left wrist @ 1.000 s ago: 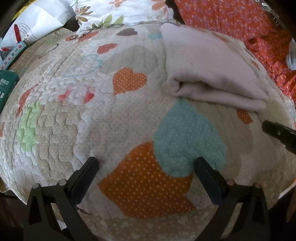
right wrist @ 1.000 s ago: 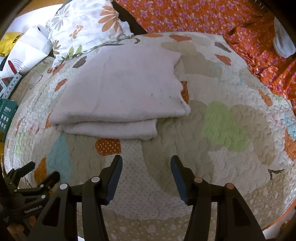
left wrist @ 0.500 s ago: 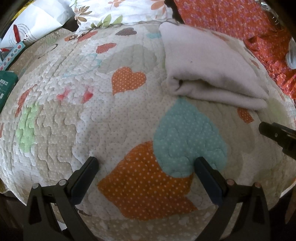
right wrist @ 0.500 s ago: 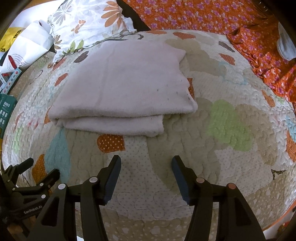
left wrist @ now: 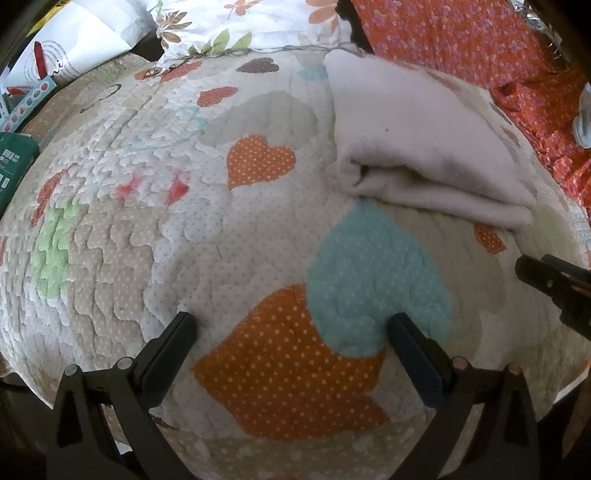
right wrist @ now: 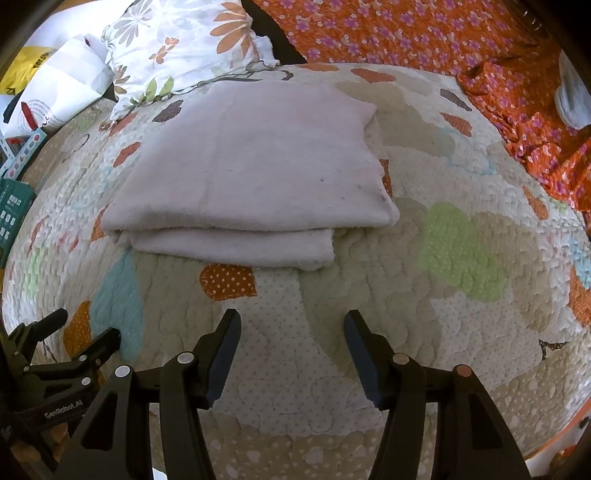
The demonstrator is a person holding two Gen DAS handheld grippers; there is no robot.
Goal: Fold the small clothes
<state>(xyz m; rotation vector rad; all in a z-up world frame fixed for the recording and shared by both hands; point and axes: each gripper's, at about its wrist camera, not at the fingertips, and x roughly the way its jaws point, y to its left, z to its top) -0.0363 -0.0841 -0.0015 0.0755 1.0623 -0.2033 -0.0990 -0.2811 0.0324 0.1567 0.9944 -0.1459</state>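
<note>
A folded pale pink-white cloth [right wrist: 255, 177] lies flat on the heart-patterned quilt [right wrist: 461, 254], with its layered edge facing me. It also shows in the left wrist view [left wrist: 417, 140] at the upper right. My right gripper [right wrist: 291, 325] is open and empty, a little short of the cloth's near edge. My left gripper [left wrist: 291, 325] is wide open and empty over an orange heart patch, to the left of and short of the cloth. Each gripper shows in the other's view: the left one [right wrist: 70, 336], the right one [left wrist: 554, 280].
A floral pillow [right wrist: 184, 48] lies behind the cloth. Orange flowered fabric [right wrist: 424, 33] covers the back and right. A white bag [right wrist: 55, 96] and a green box [right wrist: 11, 210] sit at the left. The quilt's edge falls away close to me.
My right gripper has moved closer to the cloth, which now looks larger and lower in its view. My left gripper has barely shifted.
</note>
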